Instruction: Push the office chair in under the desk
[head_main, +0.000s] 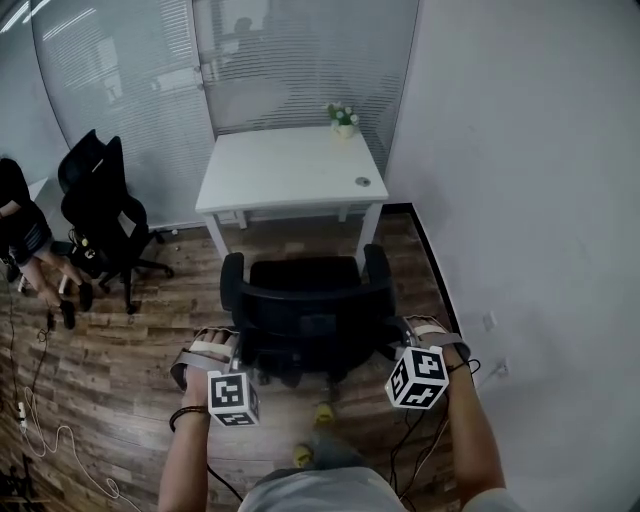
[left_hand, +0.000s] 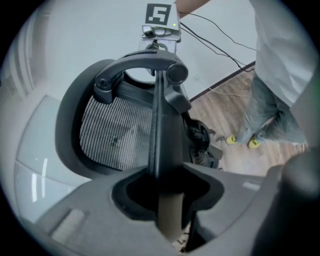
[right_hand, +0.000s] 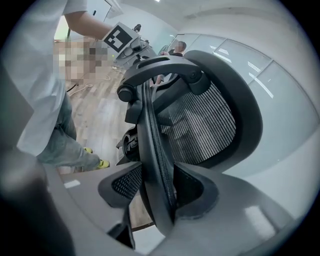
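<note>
Your office chair (head_main: 305, 300) is black, with a mesh back in a curved frame and two armrests. It stands just in front of the white desk (head_main: 285, 170), facing it and not yet under it. Your left gripper (left_hand: 167, 197) and right gripper (right_hand: 160, 195) each clamp a side rim of the chair's back. You have one desk and one potted plant (head_main: 344, 118) at the desk's far edge. There are two black chairs; the second chair (head_main: 100, 205) is well left of the desk.
</note>
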